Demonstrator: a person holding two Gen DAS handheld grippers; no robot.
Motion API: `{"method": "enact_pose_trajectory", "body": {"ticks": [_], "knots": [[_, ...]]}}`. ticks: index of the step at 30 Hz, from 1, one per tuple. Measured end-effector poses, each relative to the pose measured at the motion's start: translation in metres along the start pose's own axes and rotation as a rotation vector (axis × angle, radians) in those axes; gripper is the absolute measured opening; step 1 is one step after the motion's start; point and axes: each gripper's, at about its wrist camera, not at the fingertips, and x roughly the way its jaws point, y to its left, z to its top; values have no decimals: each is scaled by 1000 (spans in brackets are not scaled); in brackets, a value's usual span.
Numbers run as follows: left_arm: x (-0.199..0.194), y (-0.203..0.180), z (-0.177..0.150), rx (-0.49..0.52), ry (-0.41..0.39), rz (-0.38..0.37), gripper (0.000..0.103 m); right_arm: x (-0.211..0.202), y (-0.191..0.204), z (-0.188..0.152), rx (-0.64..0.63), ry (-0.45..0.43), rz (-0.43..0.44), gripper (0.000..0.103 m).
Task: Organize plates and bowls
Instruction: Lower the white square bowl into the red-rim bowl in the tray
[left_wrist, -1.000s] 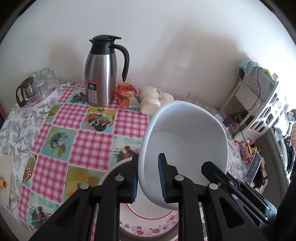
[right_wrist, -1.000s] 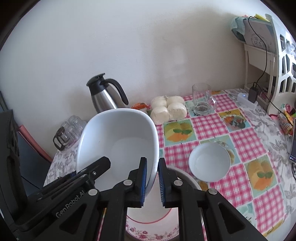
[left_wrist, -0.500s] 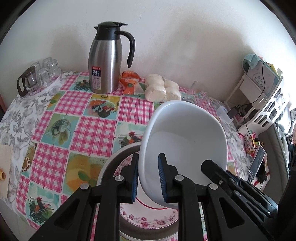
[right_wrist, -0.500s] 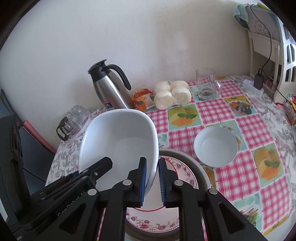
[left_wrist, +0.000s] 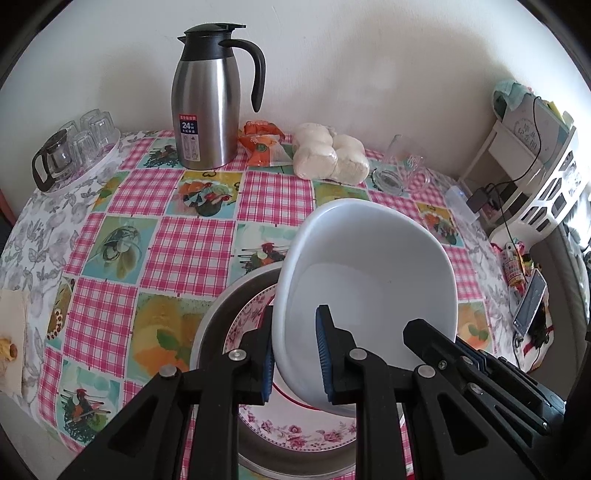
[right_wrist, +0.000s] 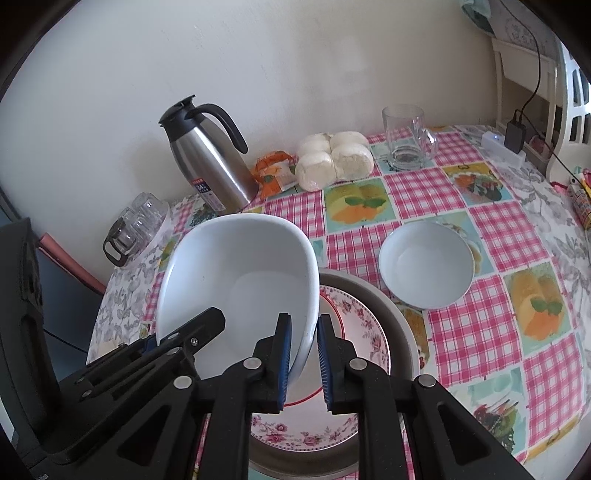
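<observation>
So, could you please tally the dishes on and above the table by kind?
White bowls: 2, the large bowl held by both grippers, the small bowl on the tablecloth.
Floral plates: 1.
Metal basins: 1.
Total: 4.

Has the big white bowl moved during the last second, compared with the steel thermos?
Yes. The big white bowl, gripped by both tongs, has come lower and nearer the flowered plate; the steel thermos now sits higher above its rim.

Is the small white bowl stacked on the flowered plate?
No, the small white bowl sits on the tablecloth, beside the flowered plate.
</observation>
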Motion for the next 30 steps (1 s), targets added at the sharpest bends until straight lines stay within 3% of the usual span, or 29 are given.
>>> {"method": "enact_pose_trajectory", "body": {"ticks": [30], "knots": [[35, -1, -10, -28, 148, 32, 23, 31, -20, -8, 73, 151, 6, 19]]}}
